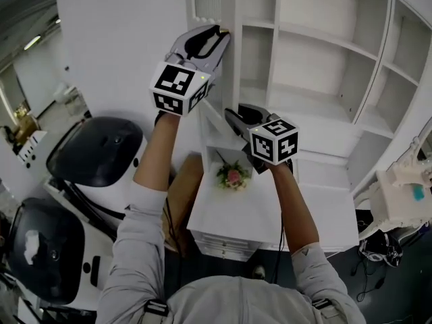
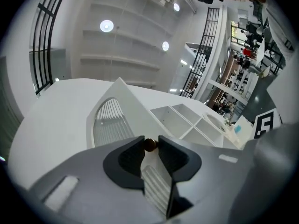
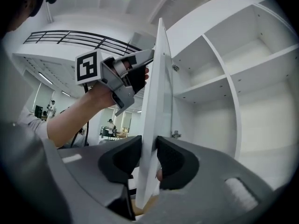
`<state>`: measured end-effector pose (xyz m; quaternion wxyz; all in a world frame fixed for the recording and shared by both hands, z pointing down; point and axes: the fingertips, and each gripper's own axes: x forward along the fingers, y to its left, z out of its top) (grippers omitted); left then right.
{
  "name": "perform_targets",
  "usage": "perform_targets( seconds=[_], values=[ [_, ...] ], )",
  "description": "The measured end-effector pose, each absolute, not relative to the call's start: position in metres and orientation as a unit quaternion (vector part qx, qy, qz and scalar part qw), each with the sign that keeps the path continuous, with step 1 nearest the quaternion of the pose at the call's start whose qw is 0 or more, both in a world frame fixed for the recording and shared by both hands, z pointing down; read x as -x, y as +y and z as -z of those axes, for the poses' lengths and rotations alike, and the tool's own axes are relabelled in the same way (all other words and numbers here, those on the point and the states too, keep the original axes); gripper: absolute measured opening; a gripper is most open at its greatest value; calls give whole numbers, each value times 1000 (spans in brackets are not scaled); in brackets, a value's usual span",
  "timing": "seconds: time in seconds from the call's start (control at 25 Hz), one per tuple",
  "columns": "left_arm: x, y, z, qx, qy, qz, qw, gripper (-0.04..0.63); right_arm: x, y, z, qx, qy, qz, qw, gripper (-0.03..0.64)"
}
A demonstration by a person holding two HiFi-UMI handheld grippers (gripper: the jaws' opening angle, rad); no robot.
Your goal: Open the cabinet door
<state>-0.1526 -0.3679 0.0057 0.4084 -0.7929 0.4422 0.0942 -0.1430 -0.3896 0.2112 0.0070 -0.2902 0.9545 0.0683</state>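
Observation:
The tall white cabinet door (image 1: 206, 2) with its slatted panel stands swung out from the cabinet, edge-on in the right gripper view (image 3: 156, 92). My left gripper (image 1: 221, 34) is high on the door, and in its own view it (image 2: 150, 146) is shut on the small brown knob (image 2: 150, 144), a pad against each side. Lower on the same door, my right gripper (image 1: 233, 117) clamps the free edge. In the right gripper view it (image 3: 148, 148) has both pads against the panel's two faces. The open shelves (image 1: 317, 66) show behind the door.
A low white unit (image 1: 236, 214) with a small flower bunch (image 1: 233, 176) on it stands right below my hands. A black-and-white machine (image 1: 94, 150) fills the floor at left, next to a brown box (image 1: 185, 194). White equipment (image 1: 405, 194) sits at right.

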Motion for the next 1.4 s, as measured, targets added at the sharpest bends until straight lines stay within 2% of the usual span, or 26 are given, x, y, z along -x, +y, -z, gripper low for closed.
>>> perform_targets(
  seconds=[0.24,0.6,0.96,1.16,1.2,1.4],
  values=[
    [205,-343,-5,832,386,-116,380,112,195,-359,-211,322,944,-70,-15,127],
    [291,-333,-3,852,365,-135,350,107,277,-342,-210,339,938,-77,-9,146],
    [328,-328,-1,850,383,-163,323,98,308,-339,-210,340,934,-108,-2,147],
    [327,-293,-2,836,405,-163,333,30,283,-325,-188,342,929,-140,32,94],
    [323,-288,-7,834,410,-154,336,15,273,-325,-184,352,924,-141,37,65],
    [295,-281,-37,842,421,-121,316,15,200,-320,-176,398,905,-144,39,2]
  ],
)
